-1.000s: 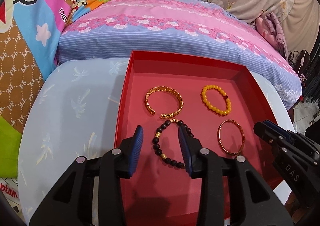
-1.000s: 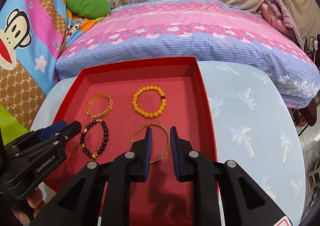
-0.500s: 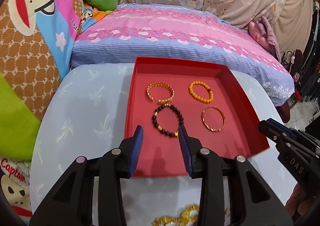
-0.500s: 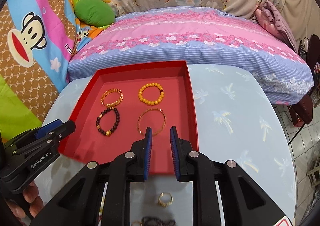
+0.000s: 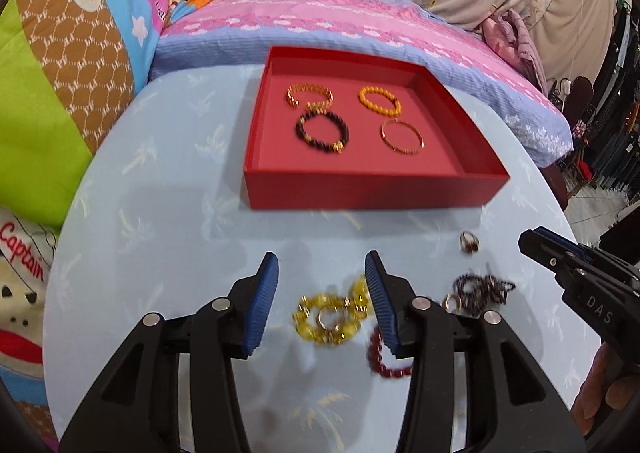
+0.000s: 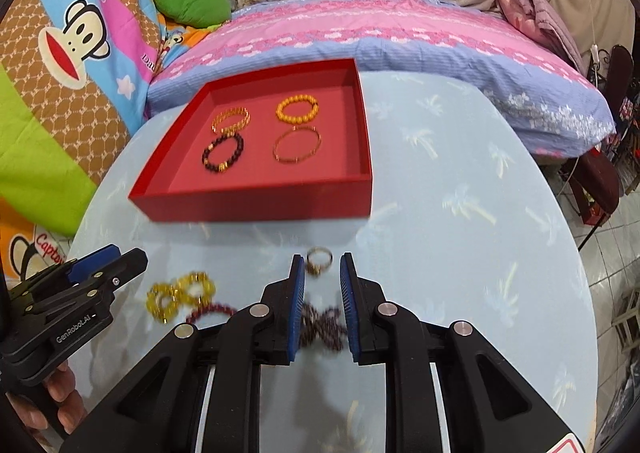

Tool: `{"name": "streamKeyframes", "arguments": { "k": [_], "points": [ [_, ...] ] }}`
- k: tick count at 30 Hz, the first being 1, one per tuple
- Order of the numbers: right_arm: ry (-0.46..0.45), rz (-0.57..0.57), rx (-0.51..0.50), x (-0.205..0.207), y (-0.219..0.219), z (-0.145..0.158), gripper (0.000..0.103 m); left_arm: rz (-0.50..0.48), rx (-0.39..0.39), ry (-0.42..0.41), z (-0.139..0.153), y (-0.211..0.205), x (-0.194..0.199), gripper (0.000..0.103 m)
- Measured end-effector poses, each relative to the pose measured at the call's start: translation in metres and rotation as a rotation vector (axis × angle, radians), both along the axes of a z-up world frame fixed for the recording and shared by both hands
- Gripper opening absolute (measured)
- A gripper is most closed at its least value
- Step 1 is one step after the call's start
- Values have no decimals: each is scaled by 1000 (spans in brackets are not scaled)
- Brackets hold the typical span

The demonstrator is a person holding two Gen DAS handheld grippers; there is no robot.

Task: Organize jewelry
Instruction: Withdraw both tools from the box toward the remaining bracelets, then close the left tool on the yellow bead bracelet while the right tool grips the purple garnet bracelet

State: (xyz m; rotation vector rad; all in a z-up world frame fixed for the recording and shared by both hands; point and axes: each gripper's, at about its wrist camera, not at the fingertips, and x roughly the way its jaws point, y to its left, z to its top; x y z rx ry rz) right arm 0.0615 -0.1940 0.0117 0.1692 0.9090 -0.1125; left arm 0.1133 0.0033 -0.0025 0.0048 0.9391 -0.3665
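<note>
Where the jewelry is: Four bracelets lie in the red tray (image 5: 360,189) at the far side of the tabletop (image 5: 160,213). The loose pieces sit near the front edge: a yellow bead string (image 5: 328,313), a dark red bead bracelet (image 5: 380,357), a dark bead necklace (image 5: 480,289) and a ring (image 6: 319,259).

Tangle risk: The yellow bead string has a small ring lying on top of it, and the dark red bead bracelet is just beside it. A grab there could lift two things at once.

Slip risk: The ring is tiny and smooth. It could pop out of the jaws and roll off the tabletop.

Mess risk: A piece dropped hard into the red tray could bump the four bracelets out of their neat places.

Left gripper (image 5: 322,293): It hangs low over the yellow bead string and points toward the red tray. Its jaws are spread wide and hold nothing.

Right gripper (image 6: 322,289): It hangs over the dark bead necklace, with the ring just past its tips. Its jaws are parted a little and hold nothing.
</note>
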Motion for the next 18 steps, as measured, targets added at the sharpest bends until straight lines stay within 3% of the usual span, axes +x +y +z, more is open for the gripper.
{"name": "streamKeyframes", "arguments": {
  "k": [13, 18],
  "points": [
    [44, -3, 20, -29, 2, -19, 19, -61, 45, 21, -32, -23, -16, 42],
    [50, -4, 26, -30, 2, -22, 19, -80, 44, 32, -35, -27, -16, 27]
  ]
}}
